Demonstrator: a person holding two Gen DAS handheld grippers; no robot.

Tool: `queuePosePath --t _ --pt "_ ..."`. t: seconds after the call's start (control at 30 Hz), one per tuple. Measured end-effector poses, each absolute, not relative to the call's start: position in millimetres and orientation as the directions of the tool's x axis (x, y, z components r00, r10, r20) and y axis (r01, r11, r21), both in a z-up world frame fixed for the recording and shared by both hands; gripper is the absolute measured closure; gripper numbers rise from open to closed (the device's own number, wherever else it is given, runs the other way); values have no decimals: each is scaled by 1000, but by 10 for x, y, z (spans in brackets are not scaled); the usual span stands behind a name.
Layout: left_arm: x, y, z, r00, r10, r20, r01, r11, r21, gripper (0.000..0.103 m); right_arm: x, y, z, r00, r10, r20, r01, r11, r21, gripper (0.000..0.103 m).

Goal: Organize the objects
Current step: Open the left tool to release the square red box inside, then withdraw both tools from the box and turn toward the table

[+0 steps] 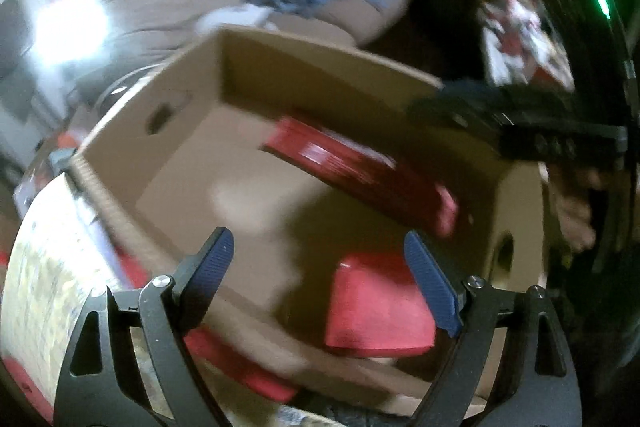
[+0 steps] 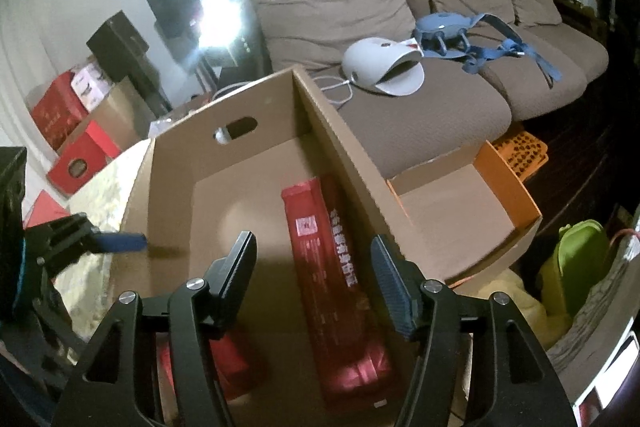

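Big brown sofa [image 2: 400,27] fills the back of the right wrist view, w/ a white helmet-shaped gadget [image 2: 380,69] and a blue strappy thing [image 2: 460,31] on its seat cushions. Bright lamp glare [image 2: 218,15] off to the sofa's left, dark speakers [image 2: 120,47] beside it, red boxes [image 2: 60,115] stacked by the wall.

Front & centre: the open cardboard box [image 2: 224,155], handle cut-out in its far wall, sitting on a pale patterned surface [image 2: 100,179]. Smaller orange-edged box [image 2: 508,187] just beside it on the right, nothing showing inside. Green plastic thing [image 2: 576,259] lower right, can't tell what.

Inside the cardboard box: long red packet [image 2: 328,267] lying flat along the right wall, white print on it. Second red packet [image 2: 228,359] near the front-left corner, partly hidden behind the near finger. Left wrist view is blurred but shows the same packets: long one [image 1: 360,163] by the far wall, other one [image 1: 376,303] close in.

Right gripper [image 2: 314,279] hangs over the box, pointing down at the long packet, jaws apart at mid width, holding nothing; pads don't touch it. Left gripper [image 1: 320,275] above the box's near edge, jaws wide, nothing between them. Its blue fingertip [image 2: 120,242] shows at the box's left wall in the right wrist view.
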State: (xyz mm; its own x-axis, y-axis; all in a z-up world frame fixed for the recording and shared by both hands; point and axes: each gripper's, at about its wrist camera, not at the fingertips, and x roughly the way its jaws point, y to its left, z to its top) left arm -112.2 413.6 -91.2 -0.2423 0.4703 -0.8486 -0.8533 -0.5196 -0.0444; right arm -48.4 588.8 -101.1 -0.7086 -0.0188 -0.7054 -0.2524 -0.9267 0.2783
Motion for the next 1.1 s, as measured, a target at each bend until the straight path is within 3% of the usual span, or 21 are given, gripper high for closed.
queuePosePath --t 0.23,0.57,0.93,1.0,1.1 --pt "-1537 3557 -551 -397 490 -776 -657 -742 -133 17 -466 5781 -857 -725 -9 -688 -262 -921 289 42" --pt "-1495 2645 195 -582 463 -668 -505 -850 -150 10 -333 5276 -174 -797 -47 -603 -178 -934 308 41" --pt "-1132 1438 649 -688 392 -610 -380 -912 -157 8 20 4653 755 -859 -28 -511 -112 -964 242 28" --pt "-1038 1131 703 -721 342 -602 -340 -932 -123 0 62 4513 880 -866 -36 -500 -90 -970 226 24" --pt "-883 652 728 -763 262 -591 -274 -959 -72 0 99 4278 1032 -872 -49 -488 -52 -980 191 18"
